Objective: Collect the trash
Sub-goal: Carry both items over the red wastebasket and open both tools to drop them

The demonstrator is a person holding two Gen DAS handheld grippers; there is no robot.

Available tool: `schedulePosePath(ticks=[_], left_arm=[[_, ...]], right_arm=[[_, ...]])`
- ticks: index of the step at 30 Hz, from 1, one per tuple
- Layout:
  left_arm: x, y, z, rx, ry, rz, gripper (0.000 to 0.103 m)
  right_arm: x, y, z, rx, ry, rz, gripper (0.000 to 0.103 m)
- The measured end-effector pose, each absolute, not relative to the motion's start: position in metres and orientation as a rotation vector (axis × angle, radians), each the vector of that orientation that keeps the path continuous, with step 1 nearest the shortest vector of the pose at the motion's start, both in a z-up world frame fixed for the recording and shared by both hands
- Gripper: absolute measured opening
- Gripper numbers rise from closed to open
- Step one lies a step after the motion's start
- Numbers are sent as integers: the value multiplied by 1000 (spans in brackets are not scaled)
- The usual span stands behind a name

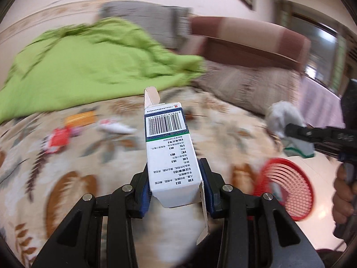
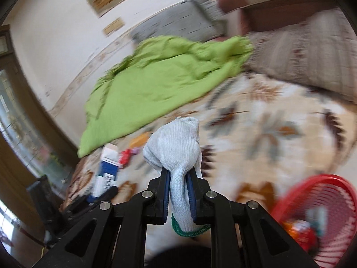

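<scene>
Spread over the bed (image 1: 73, 178), a floral cover is seen, with a green sheet (image 1: 89, 67) bunched near the pale wall. A white and blue carton (image 1: 171, 156), printed with a barcode and small Chinese text, is clamped between the blue pads of the left hand-held gripper (image 1: 176, 192). A white knitted glove (image 2: 178, 156) with a green cuff is pinched in the right hand-held gripper (image 2: 179, 192). Blurred wrappers are held in a red slotted basket (image 2: 323, 192) at the bedside.
</scene>
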State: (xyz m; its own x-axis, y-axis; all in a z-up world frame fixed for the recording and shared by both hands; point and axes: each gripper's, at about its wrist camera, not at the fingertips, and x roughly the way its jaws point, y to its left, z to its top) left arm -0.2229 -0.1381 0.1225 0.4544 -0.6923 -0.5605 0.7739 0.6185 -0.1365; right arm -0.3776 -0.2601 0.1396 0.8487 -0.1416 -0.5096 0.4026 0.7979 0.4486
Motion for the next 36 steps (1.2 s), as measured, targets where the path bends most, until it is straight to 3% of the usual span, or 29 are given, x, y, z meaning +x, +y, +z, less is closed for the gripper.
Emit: schedulePosePath(ticks=[10,17,19,20,21,23,27,29,31,36], left_arm=[[-319,-243,133,268,670,-1230,37],[-345,-294,111,335,767,-1315,38],[-346,-305,103,349,808,-1339,39],[-346,-307,99,354,826,-1344,45],[-345,-305,98,348,832,-1340,49],[-341,-302,98,322,830,-1333,54],[-328,-282,107,295,786,-1263,57],[-318,-267,114,277,759,-1210,67],[-307,-250,118,274,727,-1138,70],[-287,-212,122,302,665,-965,77]], right_arm=[[-517,-314,129,644,470,-579,17],[-547,-331,114,706,462,-639,18],[-548,-335,108,722,484,-663,24],[-549,-338,105,733,494,-677,30],[-551,-341,101,746,501,-684,44],[-553,-344,96,764,514,-690,60],[-553,-343,98,757,501,-686,60],[-545,-339,103,738,501,-672,60],[-530,-329,110,695,512,-650,62],[-490,-295,120,553,548,-663,81]])
